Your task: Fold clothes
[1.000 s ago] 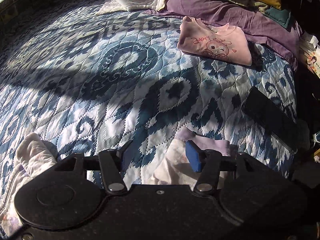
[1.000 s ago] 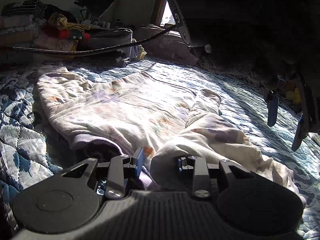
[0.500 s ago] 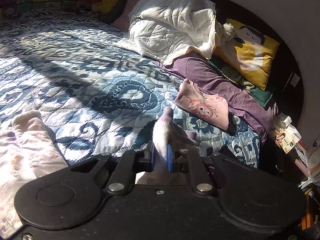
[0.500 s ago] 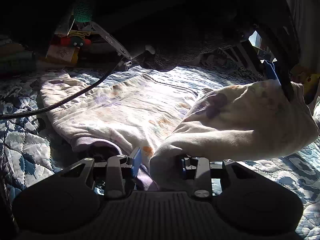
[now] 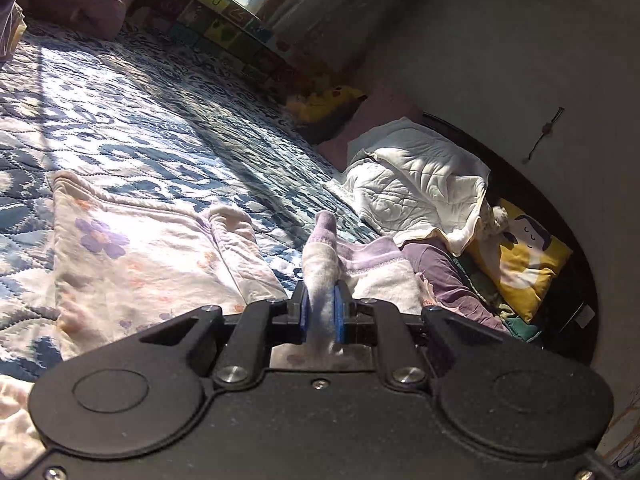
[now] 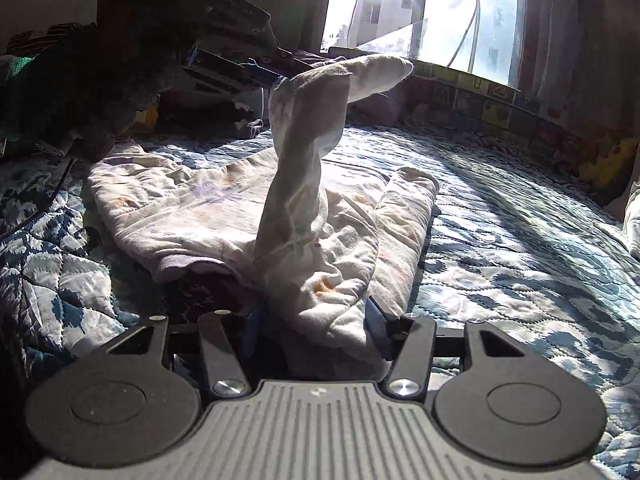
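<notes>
A: We start at the left gripper (image 5: 320,312): its blue pads are clamped on the sleeve cuff (image 5: 323,236), which stands up at the centre of the left wrist view. The right gripper (image 6: 312,332) sits low in its own frame, jaws spread wide around the base of the sleeve (image 6: 298,184); we cannot tell whether they actually pinch it

B: So the sleeve is lifted off the floral top (image 6: 200,200), which lies flat on the blue quilt (image 6: 500,248) across the middle left of the right view

A: To fold it well, we think the cuff should travel across the body and come down flat, while our right side pins the shoulder so the crease stays straight

B: The cloth is soft, pale, wrinkled, with purple and orange flowers; its hem edge shows purple trim
</notes>
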The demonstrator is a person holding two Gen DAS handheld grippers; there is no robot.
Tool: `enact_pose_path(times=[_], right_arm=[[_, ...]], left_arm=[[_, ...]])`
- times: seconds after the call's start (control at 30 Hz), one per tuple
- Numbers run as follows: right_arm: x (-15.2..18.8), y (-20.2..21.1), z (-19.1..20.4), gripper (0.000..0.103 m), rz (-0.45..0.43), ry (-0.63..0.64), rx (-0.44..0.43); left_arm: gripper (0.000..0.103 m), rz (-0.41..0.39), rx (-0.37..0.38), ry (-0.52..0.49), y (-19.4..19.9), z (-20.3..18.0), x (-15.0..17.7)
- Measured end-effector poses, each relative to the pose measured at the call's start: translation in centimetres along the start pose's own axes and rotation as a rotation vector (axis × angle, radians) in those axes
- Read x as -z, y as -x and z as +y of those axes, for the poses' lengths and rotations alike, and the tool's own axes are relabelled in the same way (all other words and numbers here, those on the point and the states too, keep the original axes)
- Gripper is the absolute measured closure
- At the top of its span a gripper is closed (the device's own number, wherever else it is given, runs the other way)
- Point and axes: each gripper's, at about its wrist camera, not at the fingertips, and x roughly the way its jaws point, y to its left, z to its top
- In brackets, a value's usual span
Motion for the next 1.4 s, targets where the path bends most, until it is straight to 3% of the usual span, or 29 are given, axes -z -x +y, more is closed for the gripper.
enact_pose_path(times=[0.07,0.17,0.27,0.33,0.43,0.73,0.9,1.0,1.07,1.17,1.23,1.3,1.4], right_arm=[[-0.1,0.4,-0.6,0.051,-0.029,-0.047,-0.019],[0.3,-0.7,-1.2,0.051,0.031,-0.091,-0.036],[0.4,-0.9,-2.1,0.053,0.035,-0.158,-0.067],[0.6,-1.0,-3.3,0.064,0.039,-0.234,-0.082],[0.9,-1.0,-4.2,0.069,0.040,-0.297,-0.095],[1.2,-1.1,-5.7,0.073,0.044,-0.418,-0.125],[1.4,-1.0,-5.8,0.073,0.049,-0.437,-0.131],[1.5,-1.1,-6.2,0.074,0.050,-0.469,-0.133],[1.5,-0.9,-6.4,0.074,0.048,-0.491,-0.123],[1.2,0.0,-6.5,0.073,0.030,-0.532,-0.079],[0.6,1.3,-5.8,0.072,-0.035,-0.469,-0.016],[0.0,2.2,-4.7,0.074,-0.101,-0.378,0.038],[-0.9,2.1,-3.7,0.079,-0.169,-0.306,0.054]], left_arm=[[0.093,-0.024,0.028,0.007,-0.2,0.2,-0.2],[0.093,-0.062,0.069,0.031,-1.3,0.3,-0.9],[0.092,-0.107,0.092,0.101,-3.2,0.8,-1.5],[0.093,-0.134,0.067,0.160,-4.8,1.4,-1.6],[0.092,-0.138,-0.010,0.206,-7.2,2.4,-1.3],[0.093,-0.108,-0.226,0.227,-10.5,4.1,-0.4],[0.093,-0.046,-0.339,0.160,-12.3,4.6,-0.1],[0.091,0.064,-0.453,0.020,-14.0,4.1,0.3],[0.090,0.087,-0.452,-0.007,-14.0,3.5,0.1],[0.084,0.026,-0.448,-0.059,-12.2,1.9,-0.9],[0.083,-0.007,-0.454,-0.129,-11.1,0.2,-1.3],[0.083,0.005,-0.402,-0.198,-10.7,-1.3,-1.3],[0.083,0.094,-0.358,-0.344,-12.2,-3.5,-0.7]])
